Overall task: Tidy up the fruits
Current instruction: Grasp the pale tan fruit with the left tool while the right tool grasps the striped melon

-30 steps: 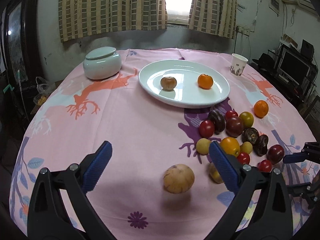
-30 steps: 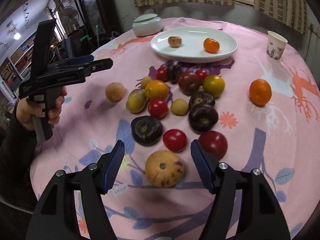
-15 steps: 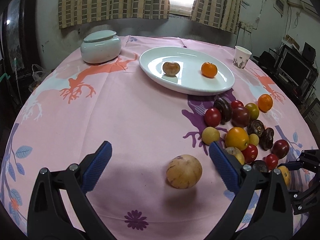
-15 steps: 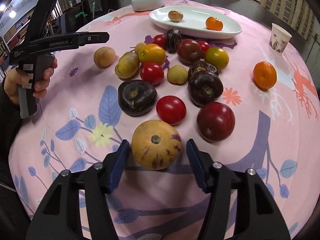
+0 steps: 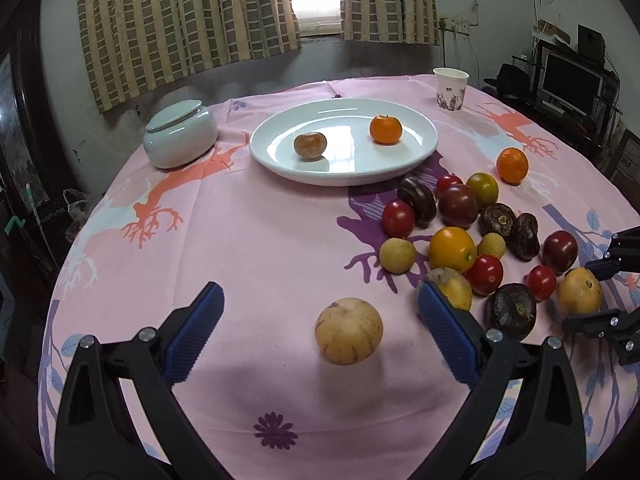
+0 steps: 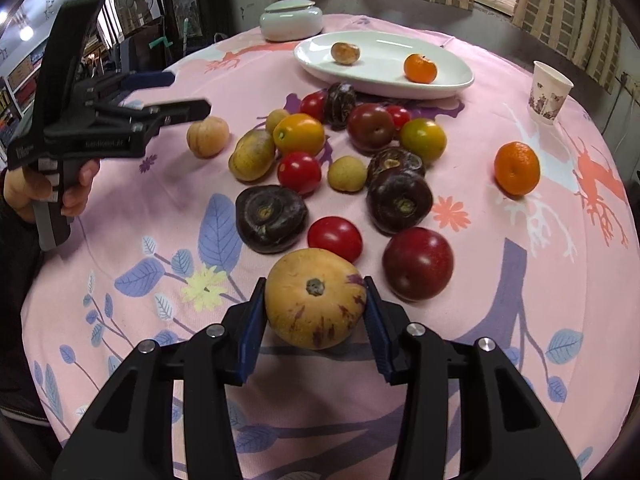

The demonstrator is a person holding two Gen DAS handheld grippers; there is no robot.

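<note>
- Presently, the right gripper is shown with its jaws closing on a yellow, purple-streaked pepino melon; both blue pads are seen against the fruit's sides, at the near edge of the fruit pile.
- The step in hand is judged to be the grasp of this melon, which rests on the cloth and is not yet lifted.
- The left gripper is held with its fingers spread wide and empty above a second, paler pepino melon, which lies alone, left of the pile and between the pads without being touched.
- The next move is judged to call for a firm hold and a lift clear of the red tomato and dark red plum just beyond, then a carry to the white oval plate at the far side.
- On that plate a small orange and a brownish fruit are already placed, well apart.
- The surface is a round table covered by a pink tablecloth printed with deer and leaves; a pale lidded jar and a paper cup stand at the far edge.
- Checked curtains around a bright window are seen behind, and a monitor at the far right.
</note>
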